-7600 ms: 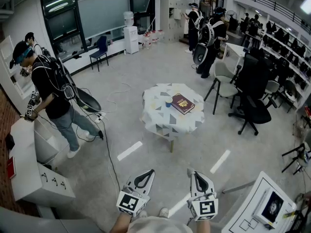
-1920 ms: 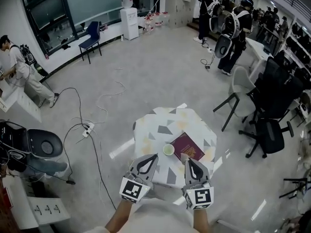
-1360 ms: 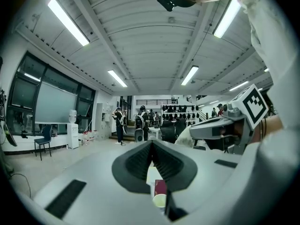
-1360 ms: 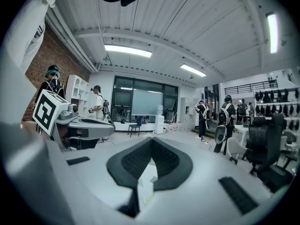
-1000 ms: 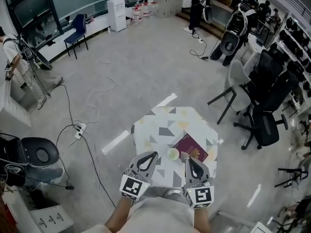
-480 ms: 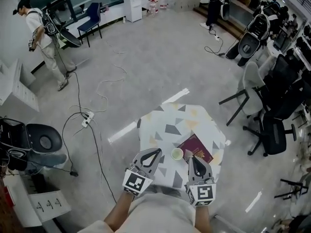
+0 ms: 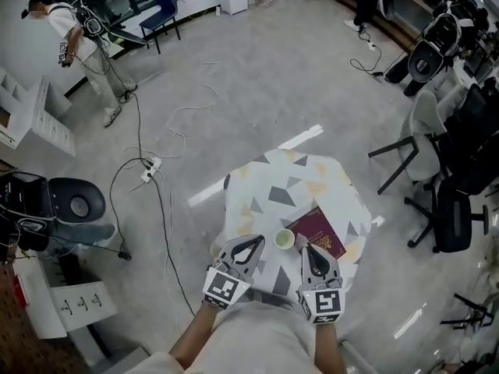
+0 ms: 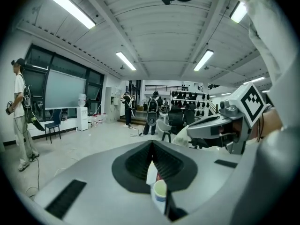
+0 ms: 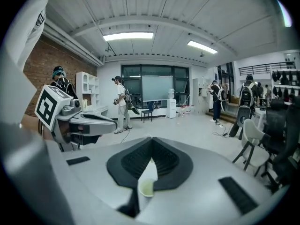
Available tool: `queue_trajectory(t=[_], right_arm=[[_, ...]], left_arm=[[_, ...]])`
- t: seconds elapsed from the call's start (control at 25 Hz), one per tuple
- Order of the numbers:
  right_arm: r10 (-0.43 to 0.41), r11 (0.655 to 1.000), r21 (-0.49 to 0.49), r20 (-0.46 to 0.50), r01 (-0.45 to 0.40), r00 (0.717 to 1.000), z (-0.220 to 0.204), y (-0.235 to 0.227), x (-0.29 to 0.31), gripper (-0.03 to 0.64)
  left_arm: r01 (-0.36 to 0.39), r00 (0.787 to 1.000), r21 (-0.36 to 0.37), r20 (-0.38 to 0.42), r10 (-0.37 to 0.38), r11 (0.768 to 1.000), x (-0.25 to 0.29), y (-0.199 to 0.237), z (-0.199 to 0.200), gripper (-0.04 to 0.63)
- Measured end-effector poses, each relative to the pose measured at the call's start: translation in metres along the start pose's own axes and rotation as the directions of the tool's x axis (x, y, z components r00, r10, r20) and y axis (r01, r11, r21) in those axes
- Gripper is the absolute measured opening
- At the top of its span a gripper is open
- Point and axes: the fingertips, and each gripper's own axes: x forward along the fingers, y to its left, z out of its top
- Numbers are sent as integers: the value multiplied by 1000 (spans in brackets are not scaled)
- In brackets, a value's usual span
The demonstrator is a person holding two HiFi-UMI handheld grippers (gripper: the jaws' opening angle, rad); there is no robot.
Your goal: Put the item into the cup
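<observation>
- Compared with the earliest picture, where the tabletop [image 7: 288, 181] stood far out in the room, it now lies at the lower middle of the head view. The left hand-held gripper [image 7: 257, 243] and the right hand-held gripper [image 7: 306, 248] now reach over its near edge.
- Against the picture just before, little has shifted.
- A cloth with grey and yellow triangles covers the tabletop.
- The cup [image 7: 284, 240] stands upright on the near part of the tabletop, mouth up, between the two gripper tips.
- A dark red book [image 7: 321, 234] lies flat just right of the cup.
- A small pale item [image 7: 300, 241] shows at the book's near corner, beside the cup; it is too small to make out.
- The left hand-held gripper's jaws meet at the tips and grip nothing. In its own view the cup [image 8: 159, 193] shows low in the centre, through the slit behind the tips.
- The right hand-held gripper's jaws are likewise closed and empty. Its own view shows the cup [image 9: 146, 189] below the tips.
- At the upper left of the head view a person [image 7: 78, 37] stands, and a cable [image 7: 156, 189] runs across the floor.
</observation>
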Motion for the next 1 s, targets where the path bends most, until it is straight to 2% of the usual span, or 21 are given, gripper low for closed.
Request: queue_trajectory(t=[0.48, 1.0], right_arm=[[58, 998, 42, -83, -54, 995, -44, -11, 19, 6], [94, 994, 71, -164, -83, 982, -83, -10, 32, 6]], left_arm=[[-24, 998, -40, -65, 22, 999, 31, -1, -34, 12], [-11, 989, -47, -145, 4, 999, 47, -6, -74, 12]])
